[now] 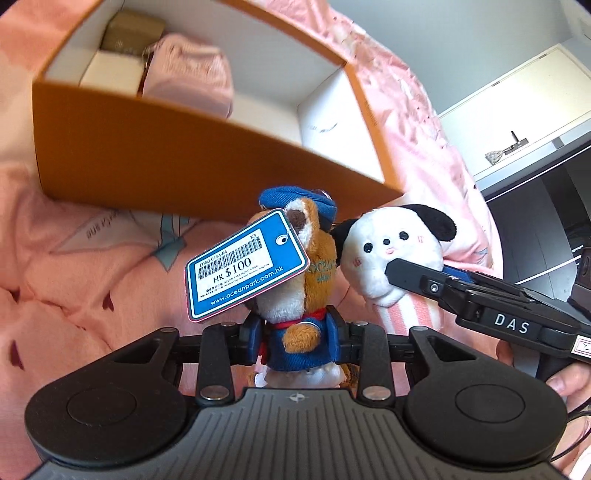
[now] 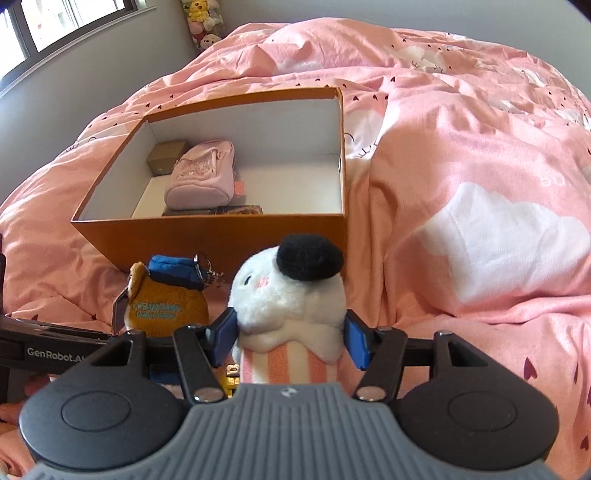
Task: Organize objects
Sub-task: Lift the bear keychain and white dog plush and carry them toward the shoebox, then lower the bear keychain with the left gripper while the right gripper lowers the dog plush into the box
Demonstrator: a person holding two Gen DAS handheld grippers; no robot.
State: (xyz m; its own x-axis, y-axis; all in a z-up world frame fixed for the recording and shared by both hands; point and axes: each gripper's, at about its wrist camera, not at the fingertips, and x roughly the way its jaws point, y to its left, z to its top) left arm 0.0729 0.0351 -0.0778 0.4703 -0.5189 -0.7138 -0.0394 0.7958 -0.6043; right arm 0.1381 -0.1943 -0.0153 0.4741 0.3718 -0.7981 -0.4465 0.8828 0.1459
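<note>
My left gripper (image 1: 295, 332) is shut on a brown plush animal (image 1: 295, 299) in a blue cap and blue outfit, with a blue price tag (image 1: 245, 267) hanging from it. My right gripper (image 2: 291, 338) is shut on a white plush dog (image 2: 291, 295) with black ears and a pink-striped body; it also shows in the left wrist view (image 1: 391, 251). The brown plush also shows in the right wrist view (image 2: 166, 302). Both toys are held side by side just in front of an open orange box (image 2: 221, 240), seen too in the left wrist view (image 1: 147, 155).
Inside the box lie a pink pouch (image 2: 203, 177), a small brown box (image 2: 164, 158) and a flat dark item (image 2: 229, 210). Everything is on a pink duvet (image 2: 461, 147). White furniture (image 1: 517, 110) stands beyond the bed. Plush toys (image 2: 203, 22) sit at the far wall.
</note>
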